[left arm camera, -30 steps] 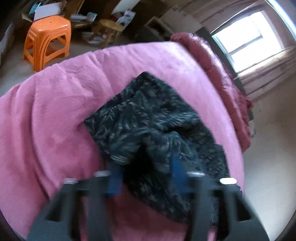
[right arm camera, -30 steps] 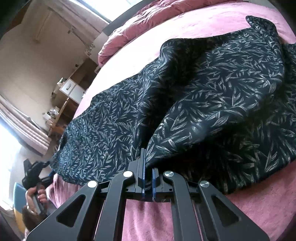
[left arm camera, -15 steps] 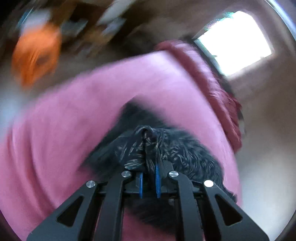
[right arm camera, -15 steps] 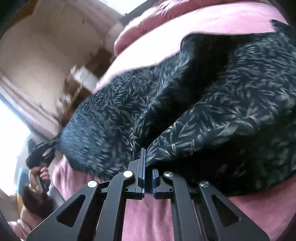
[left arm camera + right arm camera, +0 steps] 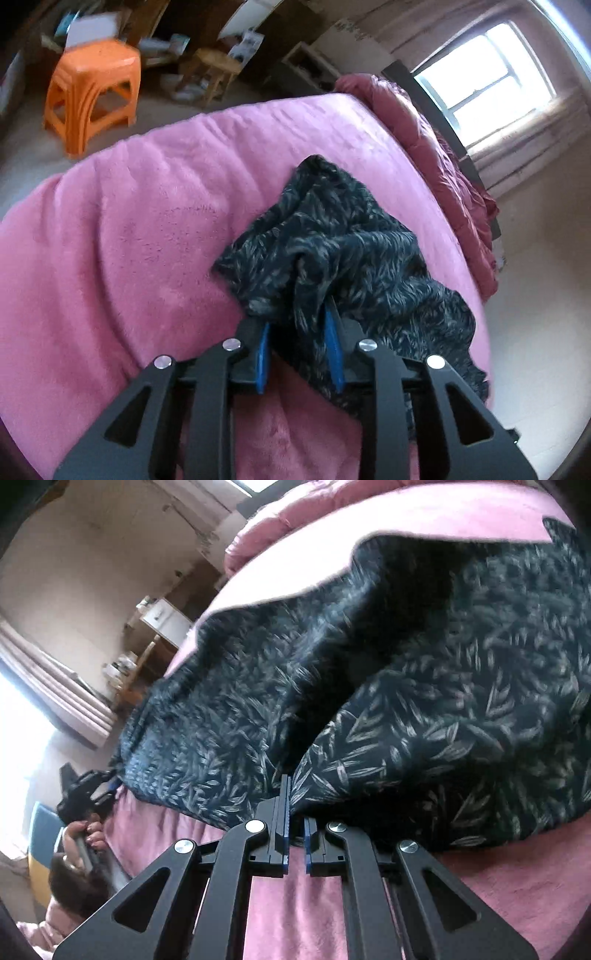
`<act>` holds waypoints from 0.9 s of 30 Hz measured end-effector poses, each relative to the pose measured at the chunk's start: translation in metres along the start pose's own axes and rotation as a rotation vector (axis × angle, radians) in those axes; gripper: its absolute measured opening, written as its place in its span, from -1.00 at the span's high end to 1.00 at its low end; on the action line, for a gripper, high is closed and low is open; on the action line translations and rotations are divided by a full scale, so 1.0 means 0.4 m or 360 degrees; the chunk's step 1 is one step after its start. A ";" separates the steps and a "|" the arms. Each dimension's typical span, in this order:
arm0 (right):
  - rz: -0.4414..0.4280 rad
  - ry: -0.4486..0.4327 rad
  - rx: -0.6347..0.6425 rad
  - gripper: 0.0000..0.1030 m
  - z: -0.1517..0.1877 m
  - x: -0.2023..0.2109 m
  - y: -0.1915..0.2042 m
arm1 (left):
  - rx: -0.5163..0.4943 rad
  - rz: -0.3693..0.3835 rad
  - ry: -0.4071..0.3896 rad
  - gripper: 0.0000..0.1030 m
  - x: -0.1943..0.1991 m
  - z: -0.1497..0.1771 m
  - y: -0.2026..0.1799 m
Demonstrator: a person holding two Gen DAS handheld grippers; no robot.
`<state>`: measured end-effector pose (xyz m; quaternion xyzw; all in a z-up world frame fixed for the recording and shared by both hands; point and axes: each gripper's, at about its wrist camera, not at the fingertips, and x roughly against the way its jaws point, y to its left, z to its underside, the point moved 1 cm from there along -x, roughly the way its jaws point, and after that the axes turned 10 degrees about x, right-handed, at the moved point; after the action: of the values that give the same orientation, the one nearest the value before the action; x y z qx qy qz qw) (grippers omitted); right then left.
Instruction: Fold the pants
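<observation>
- Pants (image 5: 343,254) bunched on pink blanket (image 5: 122,240), right of centre.
- Left gripper (image 5: 297,345) just opening, cloth loose between pads: corner may drop.
- Right gripper (image 5: 294,812) pinched on hem; fold may skew.

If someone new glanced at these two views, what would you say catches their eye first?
The dark leaf-print pants lie bunched on the bright pink blanket. The right gripper is shut on their edge, while the left gripper, jaws just opening, has cloth loose between its blue pads. An orange plastic stool stands on the floor beyond.
</observation>
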<state>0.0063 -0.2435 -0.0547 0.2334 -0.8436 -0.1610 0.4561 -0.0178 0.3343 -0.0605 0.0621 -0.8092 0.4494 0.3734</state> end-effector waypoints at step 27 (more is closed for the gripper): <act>0.1380 -0.0244 -0.0023 0.13 -0.261 0.197 -0.318 | -0.1001 -0.0171 -0.0156 -0.89 -0.097 0.298 -0.347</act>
<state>0.0885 -0.3990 -0.0059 -0.1581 -0.8937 0.0225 0.4193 0.0048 0.1514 -0.0293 0.0079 -0.9209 0.1535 0.3581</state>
